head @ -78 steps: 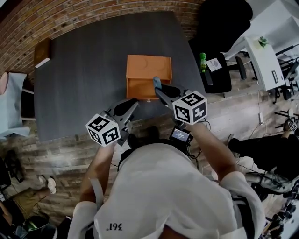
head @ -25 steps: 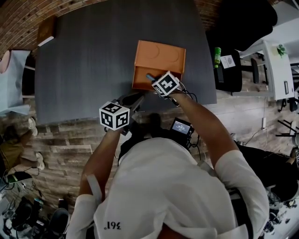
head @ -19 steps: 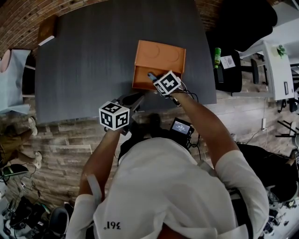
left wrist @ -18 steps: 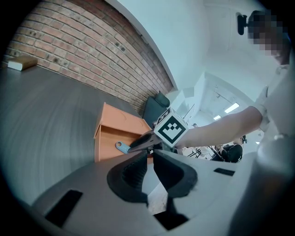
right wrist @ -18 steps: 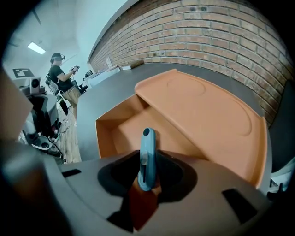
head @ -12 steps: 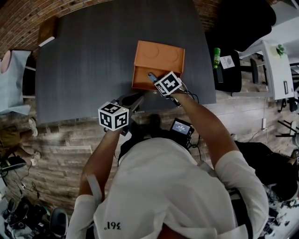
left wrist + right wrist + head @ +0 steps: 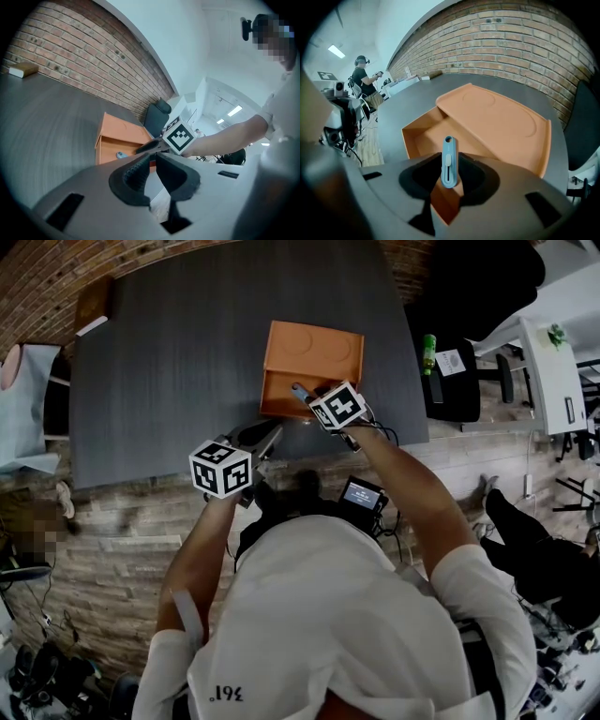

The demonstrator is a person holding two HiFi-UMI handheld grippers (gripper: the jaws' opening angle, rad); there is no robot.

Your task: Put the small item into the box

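An orange box (image 7: pixel 314 352) stands near the table's front edge, its drawer pulled out toward me. My right gripper (image 7: pixel 305 397) points steeply down over the open drawer (image 7: pixel 423 133). Its jaws have just been opening. A small light-blue item (image 7: pixel 448 157) stands upright between them with dark gaps beside it. In the left gripper view the blue item (image 7: pixel 121 154) shows at the drawer's front. My left gripper (image 7: pixel 262 439) hangs at the table's front edge, left of the box, jaws shut on nothing.
The dark grey table (image 7: pixel 187 352) stretches left and back from the box. A brown book-like block (image 7: pixel 94 307) lies at its far left corner. A black chair (image 7: pixel 459 296), a green bottle (image 7: pixel 430 352) and a white desk (image 7: pixel 548 362) stand to the right.
Since three seconds ago my right gripper has gone forward and tipped down over the box's drawer with the blue item. Over the last second both grippers have barely moved.
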